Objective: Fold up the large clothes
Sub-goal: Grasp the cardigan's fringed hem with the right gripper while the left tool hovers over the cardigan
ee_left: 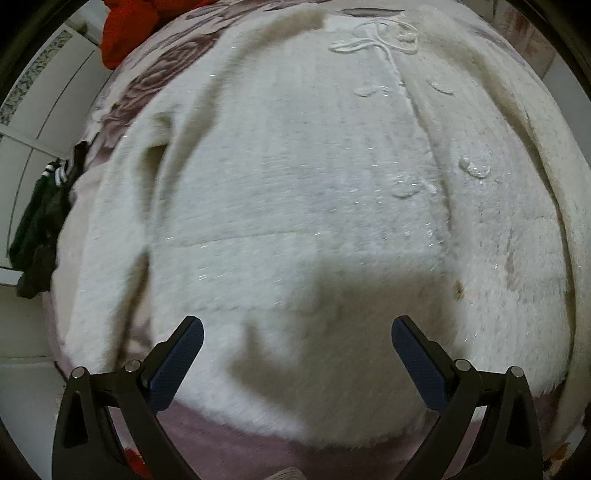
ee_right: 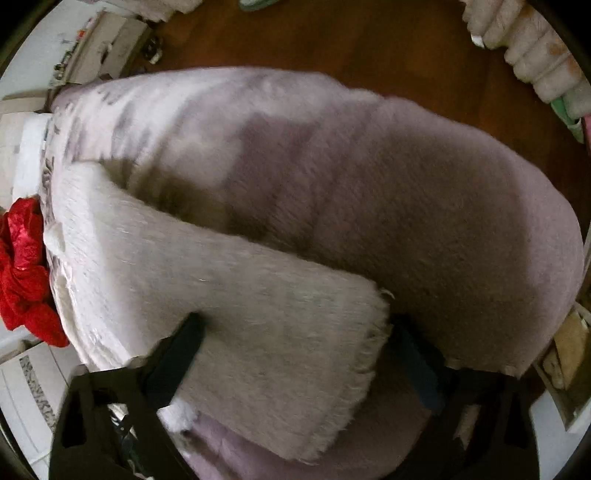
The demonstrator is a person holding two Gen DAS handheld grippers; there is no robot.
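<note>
Left hand-held gripper (ee_left: 297, 334) hangs with its jaws spread wide, empty, just above the near hem of the white fuzzy cardigan (ee_left: 295, 166); I see only its shadow on the pile, no contact. My right hand-held gripper (ee_right: 295, 336) stands about half open, and the cardigan's sleeve (ee_right: 221, 280) lies between its fingers; the frame is blurred, so I cannot tell whether the pads press on the cuff or merely straddle it.

Spread flat, the cardigan covers most of the mauve floral blanket (ee_left: 229, 450) on the bed, front upward, with its white tie cord (ee_left: 373, 40) at the far end. Its hem stops short of the blanket's near edge, leaving a bare strip just below the left fingers. Right of the sleeve, the blanket runs open to the bed's edge, with brown wooden floor (ee_right: 369, 40) beyond.

Beyond the cardigan's far left corner lies a crumpled red garment (ee_left: 125, 29); off its left side, a dark garment (ee_left: 40, 229) hangs over the bed's edge.
</note>
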